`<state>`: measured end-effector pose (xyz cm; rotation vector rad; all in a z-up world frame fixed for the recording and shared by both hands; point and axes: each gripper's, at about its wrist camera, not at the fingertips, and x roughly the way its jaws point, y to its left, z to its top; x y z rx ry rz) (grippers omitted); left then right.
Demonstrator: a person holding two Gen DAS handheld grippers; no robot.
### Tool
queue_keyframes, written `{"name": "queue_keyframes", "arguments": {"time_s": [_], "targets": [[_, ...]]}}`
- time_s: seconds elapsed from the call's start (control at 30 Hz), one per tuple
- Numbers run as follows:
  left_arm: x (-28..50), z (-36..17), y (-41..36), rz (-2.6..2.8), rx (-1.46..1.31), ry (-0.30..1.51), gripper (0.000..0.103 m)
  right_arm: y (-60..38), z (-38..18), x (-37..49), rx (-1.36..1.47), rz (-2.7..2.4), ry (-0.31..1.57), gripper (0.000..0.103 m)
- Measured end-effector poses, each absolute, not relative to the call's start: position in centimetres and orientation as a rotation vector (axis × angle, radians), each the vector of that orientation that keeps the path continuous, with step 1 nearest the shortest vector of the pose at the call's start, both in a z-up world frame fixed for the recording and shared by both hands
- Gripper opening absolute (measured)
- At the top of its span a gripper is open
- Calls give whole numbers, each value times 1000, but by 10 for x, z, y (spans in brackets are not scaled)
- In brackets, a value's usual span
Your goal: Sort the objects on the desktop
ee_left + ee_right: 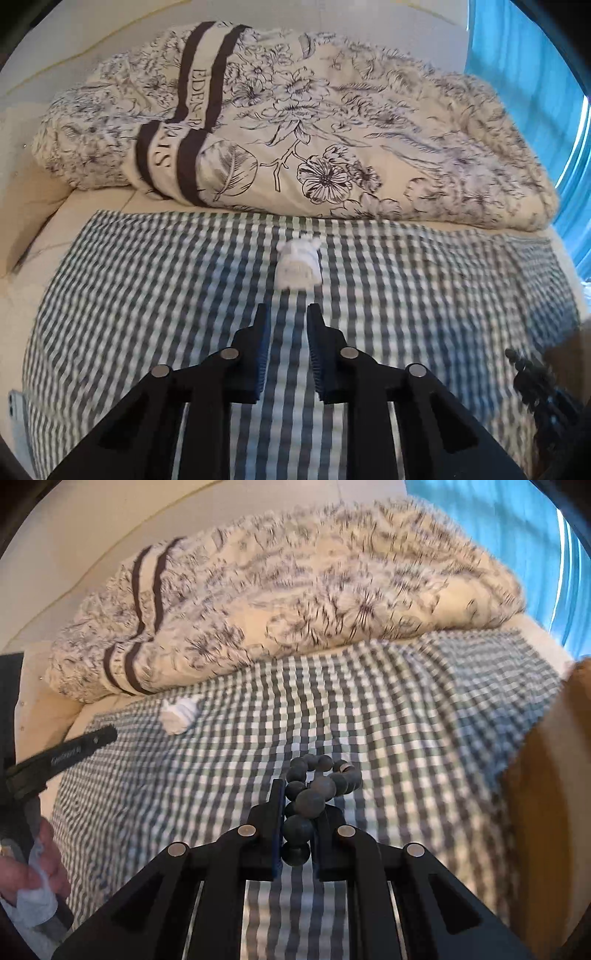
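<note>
A small white figurine [297, 266] lies on the grey-and-white checked cloth [147, 288], just ahead of my left gripper [286, 314], which is open with nothing between its fingers. The figurine shows at the left in the right wrist view as well [180, 713]. My right gripper [297, 794] is shut on a string of dark round beads [314, 794], which bunches up between and above the fingers. The same beads [535, 384] appear at the lower right of the left wrist view. The left gripper's finger [74, 755] reaches in from the left of the right wrist view.
A bulky floral quilt [295, 122] is piled along the far side of the bed. A blue curtain [524, 48] hangs at the right. A brown box-like edge [546, 760] stands at the right. A hand [33, 871] holds the left gripper.
</note>
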<state>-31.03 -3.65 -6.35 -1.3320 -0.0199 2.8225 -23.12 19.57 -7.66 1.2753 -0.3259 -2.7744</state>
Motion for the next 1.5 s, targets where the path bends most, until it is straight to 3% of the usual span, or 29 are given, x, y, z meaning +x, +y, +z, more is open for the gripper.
{"name": "queue_keyframes", "arguments": {"time_s": [0.17, 0.23, 0.3, 0.4, 1.1, 1.4, 1.43, 1.5], "targets": [[-268, -36, -43, 2882, -1253, -11, 24, 193, -47, -190, 1188, -2786, -313, 11], [-264, -38, -45, 2850, -1297, -15, 44, 190, -43, -178, 1174, -2782, -308, 11], [-260, -40, -43, 2849, -1312, -4, 73, 190, -40, -167, 1173, -2777, -305, 11], [-257, -46, -38, 2871, -1295, 15, 91, 193, -41, -162, 1176, -2768, -317, 11], [-424, -161, -19, 2832, -1530, -53, 92, 201, -130, -244, 1312, -2662, -299, 11], [-449, -189, -21, 2859, -1562, -29, 91, 196, -137, -257, 1310, -2616, -326, 11], [-449, -190, -21, 2854, -1565, -34, 90, 196, -137, -257, 1311, -2611, -326, 11], [-447, -189, -20, 2822, -1561, -33, 76, 195, -137, -256, 1310, -2609, -329, 11]]}}
